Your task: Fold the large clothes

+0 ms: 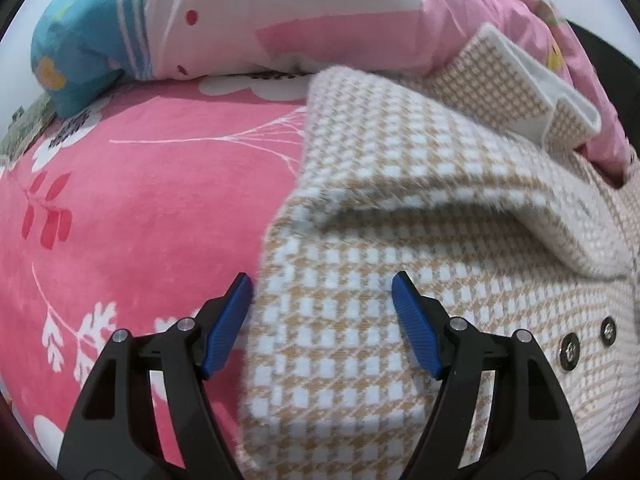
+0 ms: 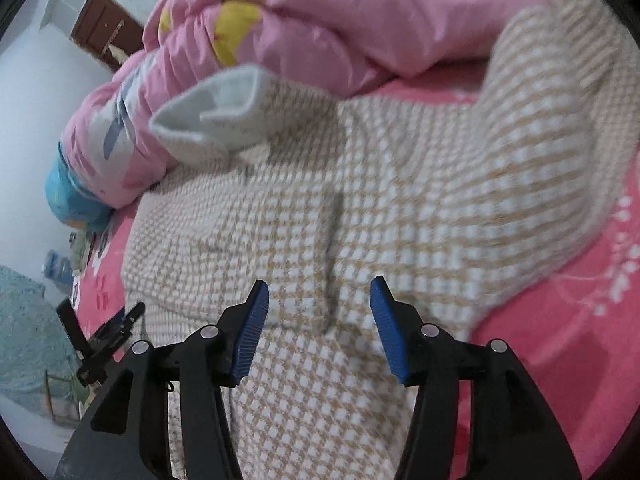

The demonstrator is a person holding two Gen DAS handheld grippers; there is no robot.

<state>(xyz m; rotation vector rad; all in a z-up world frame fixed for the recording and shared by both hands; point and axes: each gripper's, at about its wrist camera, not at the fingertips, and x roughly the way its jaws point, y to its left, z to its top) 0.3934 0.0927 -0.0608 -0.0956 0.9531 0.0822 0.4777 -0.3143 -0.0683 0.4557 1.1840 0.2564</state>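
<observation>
Left gripper [image 1: 322, 284] angled down over the checked coat [image 1: 400, 280], jaws wide, nothing gripped; one pad off the coat's edge, above the pink bedsheet [image 1: 140, 200]. Right gripper [image 2: 319, 288] angled down, jaws parted, empty, above the coat's middle. Coat lies spread on the bed, sleeve cuff [image 2: 216, 112] against the piled quilt [image 2: 340, 20]. Bare sheet left of the coat.

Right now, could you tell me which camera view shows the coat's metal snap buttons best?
The left wrist view: the snap buttons sit sharp and unobstructed on the houndstooth coat, at the right edge. The right wrist view shows the coat blurred, with no buttons visible.
</observation>
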